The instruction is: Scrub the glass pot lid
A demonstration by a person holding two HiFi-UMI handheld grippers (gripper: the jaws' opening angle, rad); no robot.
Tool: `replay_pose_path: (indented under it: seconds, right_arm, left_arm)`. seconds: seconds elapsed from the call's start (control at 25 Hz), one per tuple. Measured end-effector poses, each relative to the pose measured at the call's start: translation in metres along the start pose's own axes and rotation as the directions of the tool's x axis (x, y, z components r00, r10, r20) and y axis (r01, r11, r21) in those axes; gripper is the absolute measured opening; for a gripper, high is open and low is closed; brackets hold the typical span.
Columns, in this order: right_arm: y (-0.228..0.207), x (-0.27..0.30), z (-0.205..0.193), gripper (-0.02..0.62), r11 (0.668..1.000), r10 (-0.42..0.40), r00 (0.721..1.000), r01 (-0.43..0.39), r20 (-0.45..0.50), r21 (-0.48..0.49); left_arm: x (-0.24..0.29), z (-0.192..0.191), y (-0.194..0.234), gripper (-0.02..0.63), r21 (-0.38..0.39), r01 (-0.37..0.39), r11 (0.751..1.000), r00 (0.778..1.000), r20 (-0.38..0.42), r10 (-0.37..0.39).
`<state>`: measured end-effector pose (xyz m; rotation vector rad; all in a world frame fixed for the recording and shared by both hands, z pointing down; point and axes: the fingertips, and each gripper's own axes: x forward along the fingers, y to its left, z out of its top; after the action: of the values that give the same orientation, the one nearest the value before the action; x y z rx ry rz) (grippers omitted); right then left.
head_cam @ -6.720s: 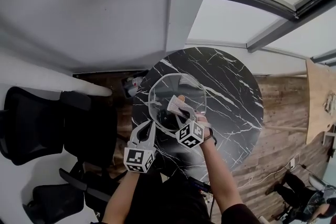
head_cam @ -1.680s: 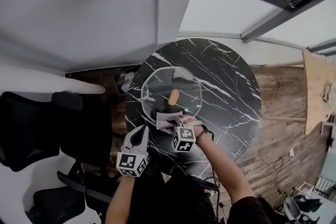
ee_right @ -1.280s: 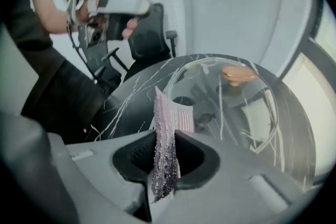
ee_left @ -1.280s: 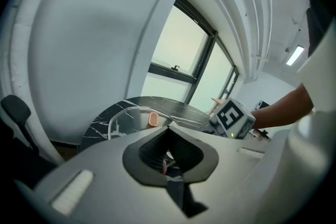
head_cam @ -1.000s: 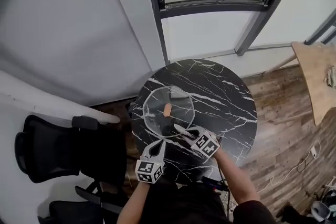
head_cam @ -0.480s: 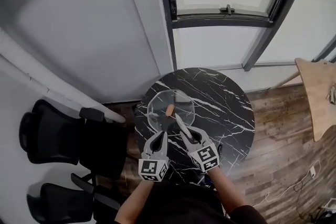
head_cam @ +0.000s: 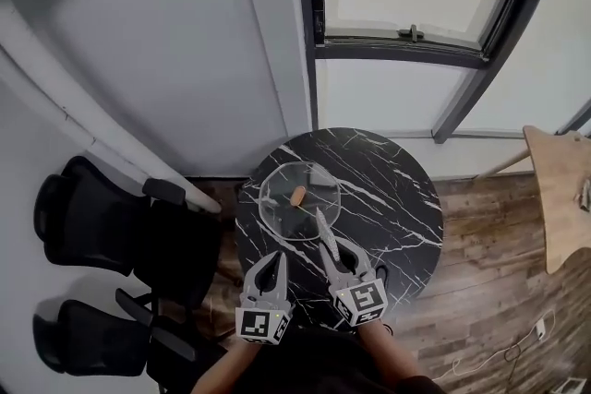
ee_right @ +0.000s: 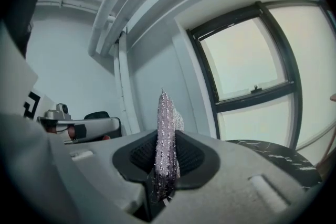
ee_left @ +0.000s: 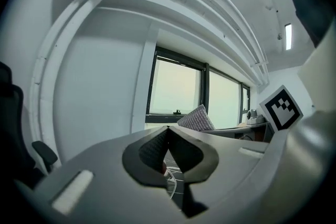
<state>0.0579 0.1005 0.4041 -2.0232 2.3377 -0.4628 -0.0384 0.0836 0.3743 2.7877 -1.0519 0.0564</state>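
Observation:
The glass pot lid (head_cam: 297, 199) lies flat on the left half of the round black marble table (head_cam: 388, 208), its small orange-brown knob (head_cam: 297, 196) on top. My right gripper (head_cam: 332, 246) hovers near the table's front edge, shut on a silvery mesh scrub cloth (head_cam: 322, 224) that sticks up between the jaws (ee_right: 165, 113). The cloth's tip points toward the lid without touching it. My left gripper (head_cam: 278, 255) hangs beside it on the left, shut on nothing (ee_left: 168, 129), just short of the lid's near rim.
Black office chairs (head_cam: 88, 217) stand to the left of the table. Behind the table are a white wall and a dark-framed window (head_cam: 406, 5). A wooden tabletop (head_cam: 559, 198) juts in at the right above a plank floor (head_cam: 480, 291).
The right gripper has lifted the scrub cloth off the lid and drawn back to the table's front edge. The left gripper has also drawn back. The head view has pulled away and upward.

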Motion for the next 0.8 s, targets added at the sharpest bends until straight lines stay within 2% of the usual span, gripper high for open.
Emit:
replay_pose_path:
  seconds: [0.28,0.6,0.8]
  right_arm:
    - [0.025,-0.022,0.025,0.075,0.999,-0.037,0.995,0.036,0.095,0.012]
    - [0.061,-0.027,0.035,0.075,0.994,-0.103,0.989,0.106,0.107,-0.017]
    - [0.082,-0.027,0.034,0.075,0.991,-0.126,0.987,0.129,0.096,-0.029]
  left_arm:
    - [-0.018,0.043,-0.001,0.003,0.059,-0.020,0.998,0.999,0.046,0.018]
    - [-0.024,0.055,0.018,0.003,0.031,0.064,0.997,0.996,0.058,-0.065]
    - [-0.035,0.044,0.020,0.003,0.029,0.148,0.989,0.989,-0.006,-0.148]
